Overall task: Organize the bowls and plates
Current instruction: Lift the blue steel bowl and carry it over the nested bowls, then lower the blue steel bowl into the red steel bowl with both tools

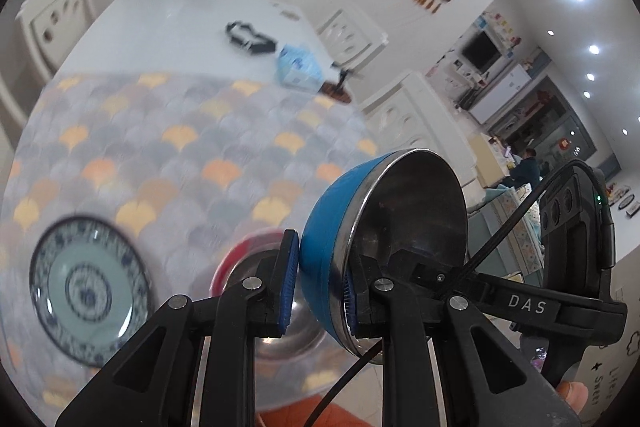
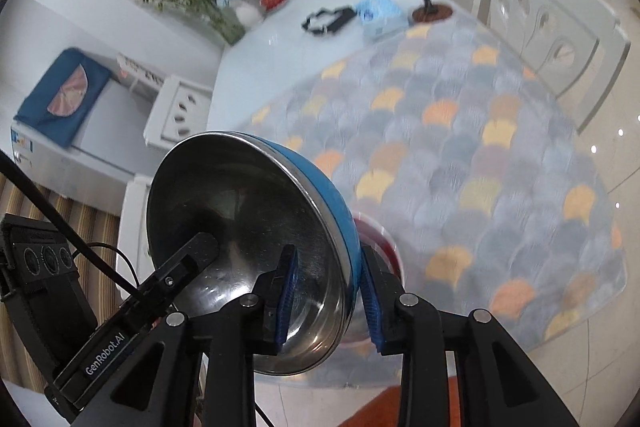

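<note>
Table [image 1: 180, 19]: long, white, its near half under a patterned mat [image 1: 180, 147]. Clutter at the far end is not part of the task.

Plate [image 1: 90, 291]: blue-and-white, flat on the mat at the near left, alone. Nothing is stacked on it and no second plate is in view.

Red bowl [image 1: 240, 259]: steel-lined, upright on the mat near the table edge. It sits just under the grippers and is half hidden by them.

Blue bowl [image 1: 328, 227]: steel-lined, off the table, tipped up on its rim between both grippers. It is in the air directly over the red bowl.

Left gripper [image 1: 320, 287]: clenched on the blue bowl's rim, one pad on the blue outside and one on the steel inside.

Right gripper [image 2: 329, 305]: astride the opposite rim, inner pad on the steel and outer pad just at the blue wall. Motion blur and the curve of the bowl hide that contact, so whether this pair really presses cannot be told.

Progress, judged: early to middle. The blue bowl looks bound for nesting in the red one but is not yet set down. The plate is untouched, and where it should end up is unclear.
</note>
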The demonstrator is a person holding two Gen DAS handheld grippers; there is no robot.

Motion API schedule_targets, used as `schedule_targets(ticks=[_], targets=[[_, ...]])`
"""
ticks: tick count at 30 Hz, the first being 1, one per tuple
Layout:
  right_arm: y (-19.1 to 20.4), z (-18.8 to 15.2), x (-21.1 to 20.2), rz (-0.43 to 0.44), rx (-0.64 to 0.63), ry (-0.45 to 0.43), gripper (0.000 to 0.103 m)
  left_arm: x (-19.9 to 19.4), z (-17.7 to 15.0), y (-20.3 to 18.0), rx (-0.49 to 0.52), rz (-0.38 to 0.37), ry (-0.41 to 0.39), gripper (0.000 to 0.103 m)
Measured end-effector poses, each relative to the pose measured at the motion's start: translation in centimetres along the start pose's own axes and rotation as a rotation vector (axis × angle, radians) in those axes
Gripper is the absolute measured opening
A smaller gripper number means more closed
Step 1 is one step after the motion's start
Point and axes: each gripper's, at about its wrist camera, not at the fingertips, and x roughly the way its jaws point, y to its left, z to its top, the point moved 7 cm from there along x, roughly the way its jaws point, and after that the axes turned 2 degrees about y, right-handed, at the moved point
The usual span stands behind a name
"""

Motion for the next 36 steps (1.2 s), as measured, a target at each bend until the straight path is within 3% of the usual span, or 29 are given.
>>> schedule_targets(ticks=[7,14,27,32,36], targets=[[-0.9,-3.0,3.3,-0.009,0.024,0.087,0.032,2.0,-3.8,3.0,-0.051,0.022,0.073,0.017],[-2.6,-4.6,5.9,-0.035,0.055,0.126,0.032,4.2,-5.8,3.9,-0.016,0.071,0.121,0.016],[-3.6,-5.1,8.6,-0.068,0.047,0.141,0.032,6.0,-5.1,5.0,0.028,0.124,0.140,0.021],[-4.3,-4.4,8.2,-0.079,0.046,0.122,0.032,4.7,-4.1,6.3,-0.021,0.134,0.069,0.028],[-4.6,-4.1,7.6,-0.070,0.035,0.110,0.032,4.7,-4.4,7.0,-0.068,0.104,0.085,0.028]])
